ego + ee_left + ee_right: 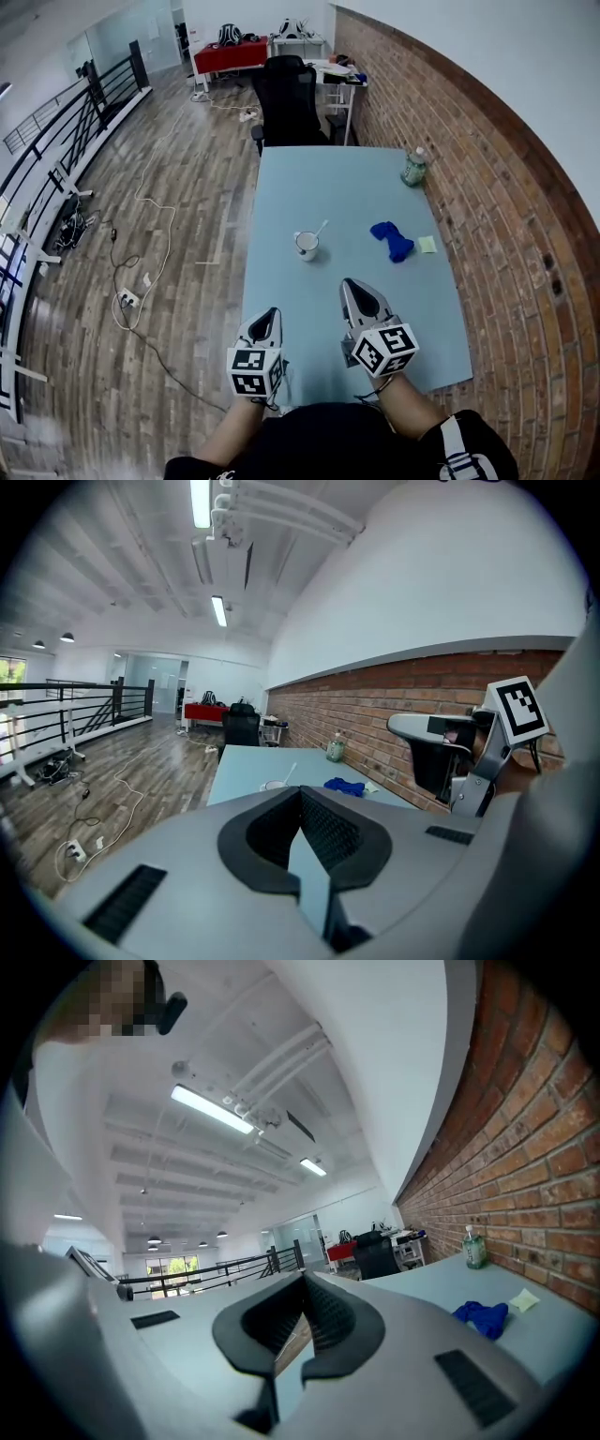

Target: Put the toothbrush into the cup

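Brick walling (487, 187) is being shown along the right edge of a long pale-blue counter (309, 178). Wooden flooring (169, 234) is being seen to the counter's left, where a white power strip (128, 299) is lying with its cable not far from a black railing (56, 141). A black office chair (286, 94) is being seen at the counter's far end, and a red table (230, 52) is being made out further back.

Near the middle of the counter, the white cup (307, 246) is being seen upright, and the toothbrush (321, 228) is being held inside it, its handle leaning out over the rim toward the far right. A crumpled blue cloth (392, 240) is lying to the right of the cup, well apart from it, with a small yellow-green pad (427, 244) just beside the cloth. A green bottle (413, 167) is being seen upright near the far right edge.

The left tool (267, 314) and the right tool (361, 289) are being held over the near end of the counter, well short of the cup, both pointed toward the far end. In the left gripper view, the jaws of the left tool are being shown pressed together with nothing between them. In the right gripper view, the jaws of the right tool are likewise being shown closed on nothing.
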